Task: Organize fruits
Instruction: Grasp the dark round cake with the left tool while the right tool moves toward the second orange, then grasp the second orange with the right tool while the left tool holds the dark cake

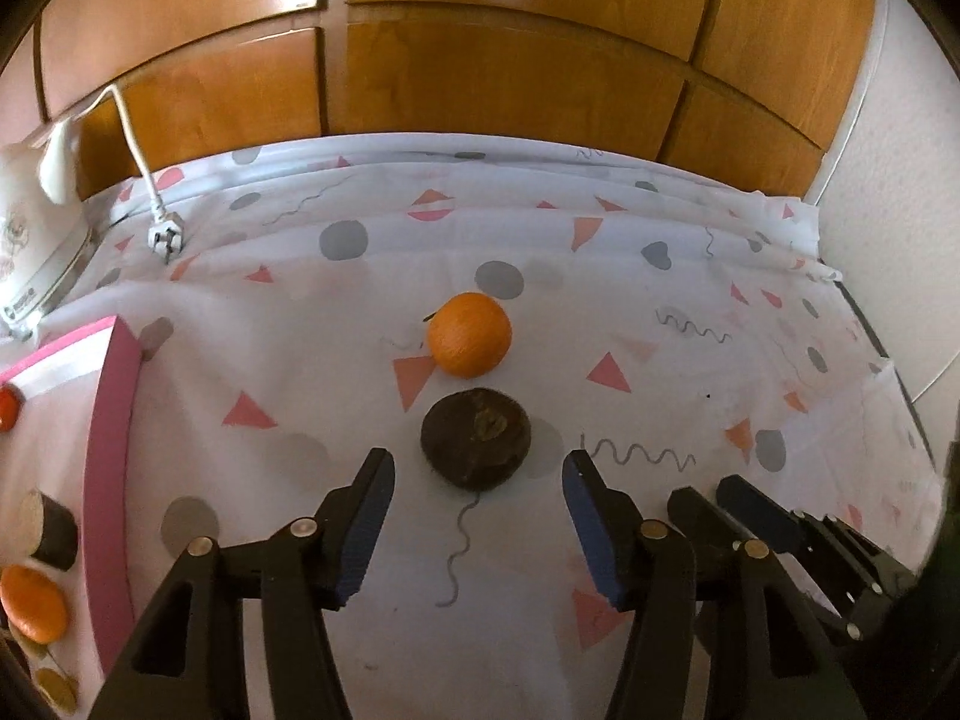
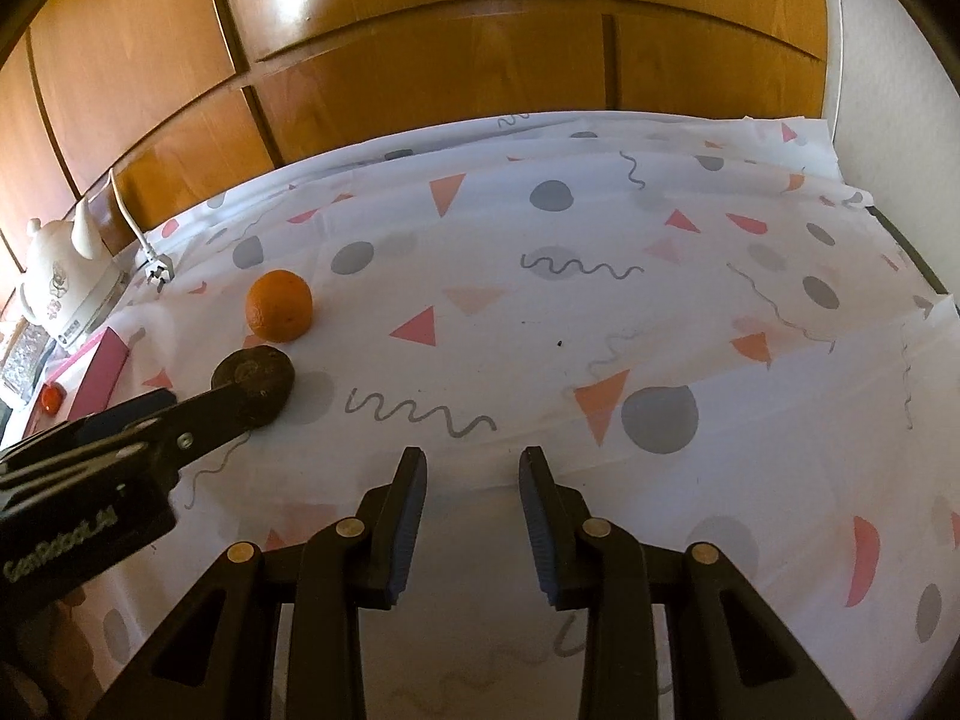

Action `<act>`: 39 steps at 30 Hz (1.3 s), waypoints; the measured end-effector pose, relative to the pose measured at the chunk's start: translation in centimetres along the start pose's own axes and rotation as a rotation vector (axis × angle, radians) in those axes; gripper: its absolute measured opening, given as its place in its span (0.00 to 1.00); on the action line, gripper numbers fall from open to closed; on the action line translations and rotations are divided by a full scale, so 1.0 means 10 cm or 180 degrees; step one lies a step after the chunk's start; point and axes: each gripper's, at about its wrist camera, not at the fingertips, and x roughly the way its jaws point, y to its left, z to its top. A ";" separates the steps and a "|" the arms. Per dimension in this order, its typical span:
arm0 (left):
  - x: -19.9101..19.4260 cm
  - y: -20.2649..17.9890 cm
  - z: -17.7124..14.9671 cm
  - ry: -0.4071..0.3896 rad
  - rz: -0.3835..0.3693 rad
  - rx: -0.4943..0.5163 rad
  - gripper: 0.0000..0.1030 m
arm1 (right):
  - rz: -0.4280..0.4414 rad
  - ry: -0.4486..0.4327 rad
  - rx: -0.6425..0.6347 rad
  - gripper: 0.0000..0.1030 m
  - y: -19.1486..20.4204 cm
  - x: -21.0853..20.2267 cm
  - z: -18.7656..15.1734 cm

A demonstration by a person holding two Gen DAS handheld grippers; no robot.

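Just ahead of the left gripper [image 1: 477, 468], between its spread fingertips: a dark brown round fruit [image 1: 476, 447] on the patterned cloth [image 1: 660, 312], untouched, jaws wide. Beyond that, an orange [image 1: 470, 334], close behind the dark fruit. Off to the gripper's left, a pink-rimmed tray [image 1: 111, 450] with an orange fruit [image 1: 33, 603] and other pieces. Right gripper [image 2: 473, 462] alongside, fingers parted, nothing held, over bare cloth.
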 end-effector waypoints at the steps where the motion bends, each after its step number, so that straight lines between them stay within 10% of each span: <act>1: 0.03 -0.01 0.01 0.0005 0.0016 0.0013 0.58 | 0.0009 -0.0004 0.0003 0.33 0.00 0.00 0.00; 10: 0.34 0.02 0.13 0.0092 0.0113 -0.0034 0.44 | 0.0081 -0.0037 0.0033 0.35 -0.02 0.01 -0.03; 39: -0.05 0.47 -0.44 -0.0278 0.0354 -0.0327 0.44 | 0.0179 0.0066 -0.0402 0.42 0.31 0.11 0.16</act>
